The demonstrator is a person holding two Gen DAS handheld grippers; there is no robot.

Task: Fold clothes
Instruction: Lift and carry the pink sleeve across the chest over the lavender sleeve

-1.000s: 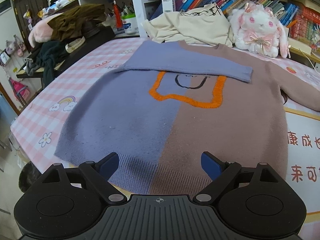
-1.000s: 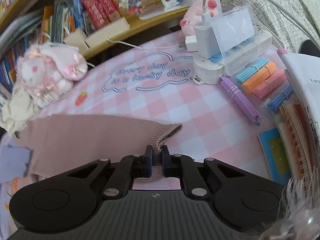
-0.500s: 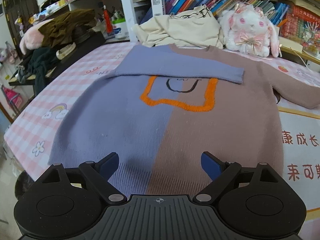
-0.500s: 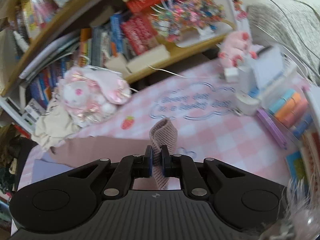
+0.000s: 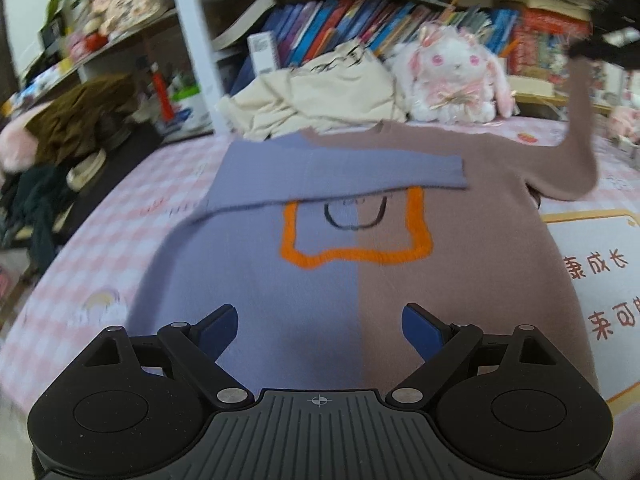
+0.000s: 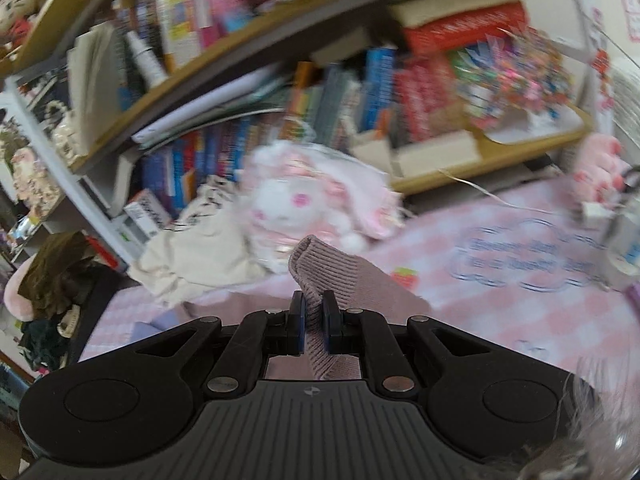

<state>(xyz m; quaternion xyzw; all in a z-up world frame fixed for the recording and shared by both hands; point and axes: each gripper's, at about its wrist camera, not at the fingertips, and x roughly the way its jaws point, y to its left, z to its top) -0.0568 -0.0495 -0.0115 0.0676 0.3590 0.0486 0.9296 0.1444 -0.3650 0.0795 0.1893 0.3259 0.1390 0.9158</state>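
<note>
Your right gripper [image 6: 314, 322] has its jaws clamped on the ribbed cuff of the brown sleeve [image 6: 320, 270], and the cuff stands up between the blue pads with its end curling over above them. From your left wrist view that same sleeve rises off the table [image 5: 100, 236] at the far right, up toward a dark blur at the top corner that is too smeared to make out. Your left gripper [image 5: 318, 330] hangs over the lower hem of the sweater [image 5: 360, 288] with its jaws wide apart and nothing between them. The sweater lies flat on the pink checked table, lilac on one half and brown on the other, with an orange outlined patch [image 5: 354, 232] on the chest. The lilac sleeve [image 5: 320, 178] is already folded across the chest, just above that patch. Behind the collar sits a heap of cream cloth [image 5: 316, 96], and beside it a white and pink plush rabbit [image 5: 452, 76] leans against the shelf of books [image 5: 340, 28]. Both views are blurred, the right one more so
</note>
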